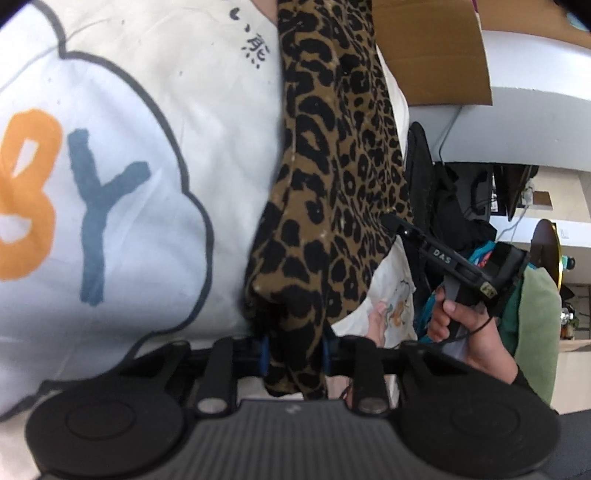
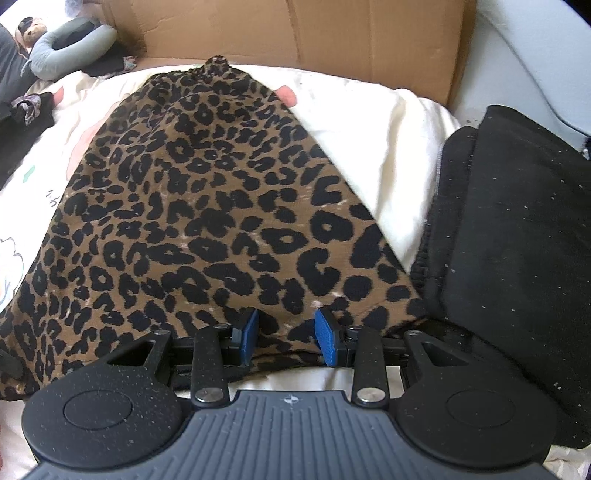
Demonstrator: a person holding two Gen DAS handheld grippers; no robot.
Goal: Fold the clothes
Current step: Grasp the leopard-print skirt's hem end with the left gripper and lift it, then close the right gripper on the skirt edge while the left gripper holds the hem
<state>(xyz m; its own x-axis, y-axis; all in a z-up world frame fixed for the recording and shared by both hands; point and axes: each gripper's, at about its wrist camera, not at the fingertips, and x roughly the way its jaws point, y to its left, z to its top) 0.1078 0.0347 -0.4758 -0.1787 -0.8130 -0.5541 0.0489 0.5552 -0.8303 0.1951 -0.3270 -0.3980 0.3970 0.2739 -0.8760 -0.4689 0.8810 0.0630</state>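
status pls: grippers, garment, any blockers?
Left gripper shut on leopard-print garment. Right gripper at the garment's near hem, pads apart, grip unclear. Black garment abuts its right edge; cardboard box behind.

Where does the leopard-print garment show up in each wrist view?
Left wrist: leopard-print garment runs down the centre, gathered between the left tool.
Right wrist: it spreads across the centre-left, its near edge between the right tool.
Shared landmark: cardboard box behind it.
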